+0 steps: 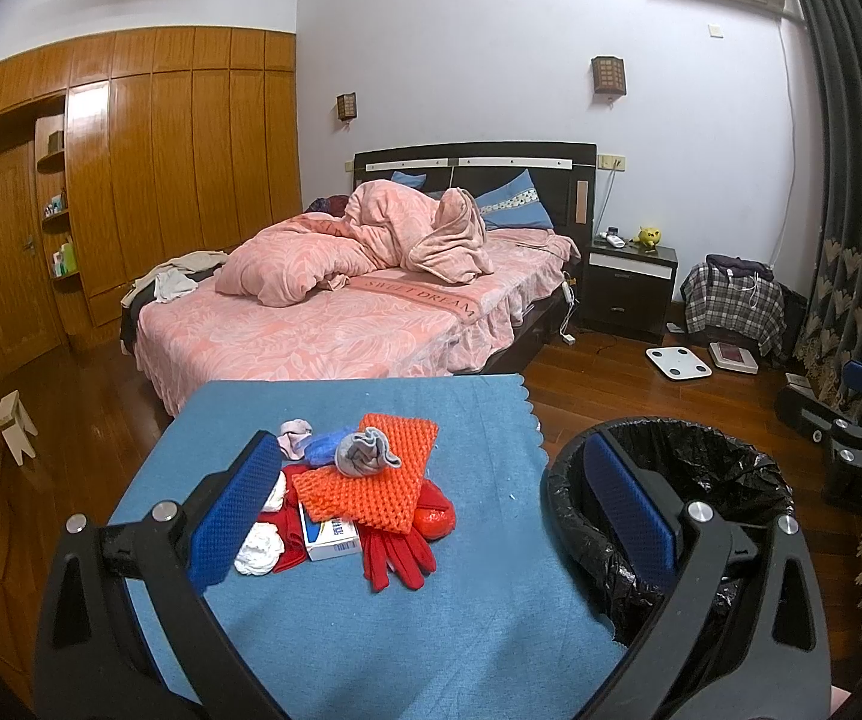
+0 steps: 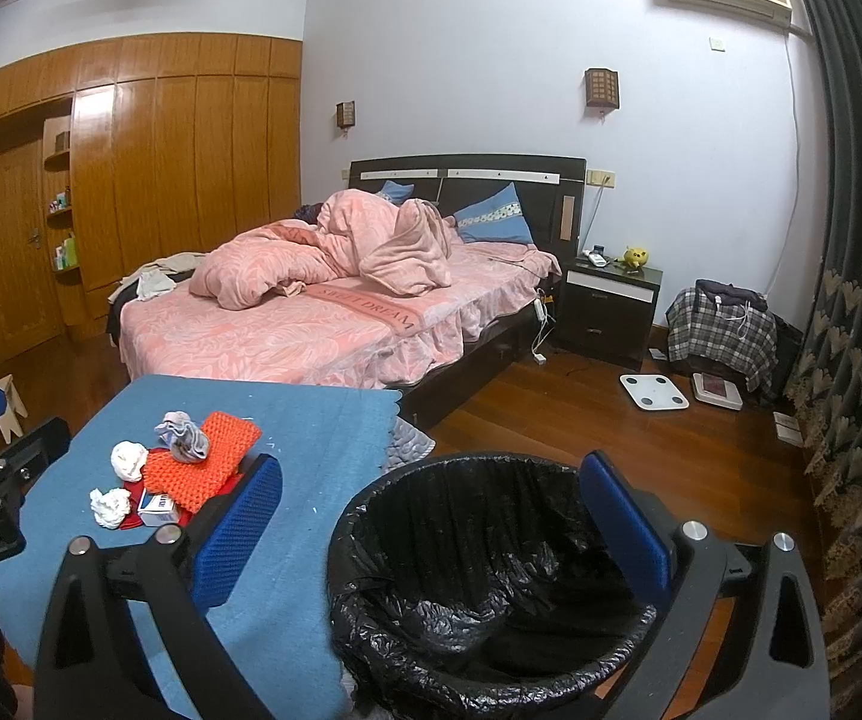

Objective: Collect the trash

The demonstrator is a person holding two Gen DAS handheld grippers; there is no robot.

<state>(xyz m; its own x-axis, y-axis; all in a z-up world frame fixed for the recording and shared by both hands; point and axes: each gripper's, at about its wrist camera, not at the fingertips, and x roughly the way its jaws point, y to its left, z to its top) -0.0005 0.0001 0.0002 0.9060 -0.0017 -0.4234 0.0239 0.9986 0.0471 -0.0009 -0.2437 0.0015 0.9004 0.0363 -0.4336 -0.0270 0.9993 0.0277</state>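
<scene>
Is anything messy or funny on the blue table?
Yes. On the blue cloth, clothes and trash lie in one heap: red gloves, an orange knit piece and a grey sock are mixed with crumpled white tissues and a small box. The bin looks empty.

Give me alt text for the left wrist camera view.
Open left gripper hovers over a blue-clothed table holding crumpled tissues, a small box, red gloves and orange knitwear; a black-lined bin stands right, a pink bed behind.
</scene>
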